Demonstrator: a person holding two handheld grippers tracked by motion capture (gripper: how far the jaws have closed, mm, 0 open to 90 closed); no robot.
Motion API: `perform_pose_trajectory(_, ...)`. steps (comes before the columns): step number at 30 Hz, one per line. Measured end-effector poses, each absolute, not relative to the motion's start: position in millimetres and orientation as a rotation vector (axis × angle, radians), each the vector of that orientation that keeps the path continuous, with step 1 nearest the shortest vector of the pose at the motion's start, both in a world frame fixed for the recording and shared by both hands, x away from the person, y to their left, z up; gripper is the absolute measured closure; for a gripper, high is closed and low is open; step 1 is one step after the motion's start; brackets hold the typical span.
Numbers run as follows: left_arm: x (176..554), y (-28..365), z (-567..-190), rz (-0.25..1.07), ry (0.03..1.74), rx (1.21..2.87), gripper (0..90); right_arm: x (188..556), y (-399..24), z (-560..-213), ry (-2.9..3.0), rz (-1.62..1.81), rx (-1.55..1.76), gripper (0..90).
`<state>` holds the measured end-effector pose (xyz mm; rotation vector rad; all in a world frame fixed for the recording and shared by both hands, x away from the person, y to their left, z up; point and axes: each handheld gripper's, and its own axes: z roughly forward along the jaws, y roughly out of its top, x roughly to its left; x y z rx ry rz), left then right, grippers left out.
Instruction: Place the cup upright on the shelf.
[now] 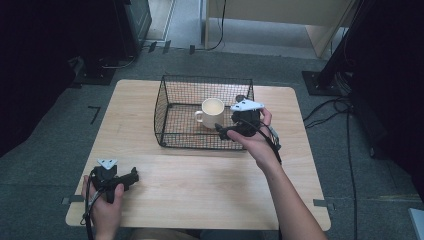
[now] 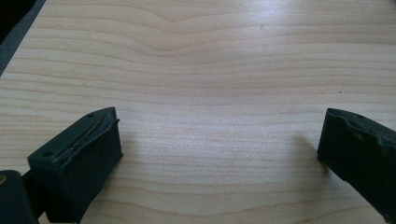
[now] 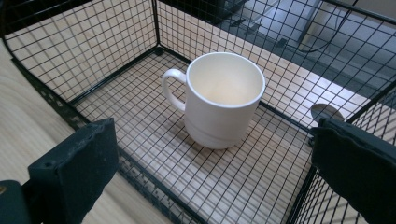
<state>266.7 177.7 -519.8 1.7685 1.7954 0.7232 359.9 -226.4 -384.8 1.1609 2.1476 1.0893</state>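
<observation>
Inside wire basket [image 1: 172, 107] on table [image 1: 200, 175], upright white mug [image 1: 212, 113]: probably rigid, glazed, slippery, breakable, best taken at rim or handle; right gripper [image 1: 226, 128] beside it spread wide, empty; left gripper [image 1: 131, 178] likewise.
</observation>
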Motion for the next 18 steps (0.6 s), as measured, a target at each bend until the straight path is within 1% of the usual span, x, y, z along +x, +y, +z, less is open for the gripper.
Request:
perform_pose_trajectory(7,266.6,178.0,-519.6,0.723,1.794,1.774,0.0,340.3,-238.4,-388.9,2.126,1.102,1.171,0.6)
perform_pose_trajectory(18,266.8,177.7,-519.9,0.724,1.795,1.768,0.0,297.2,-268.2,-406.4,2.101,1.134,1.192,0.6)
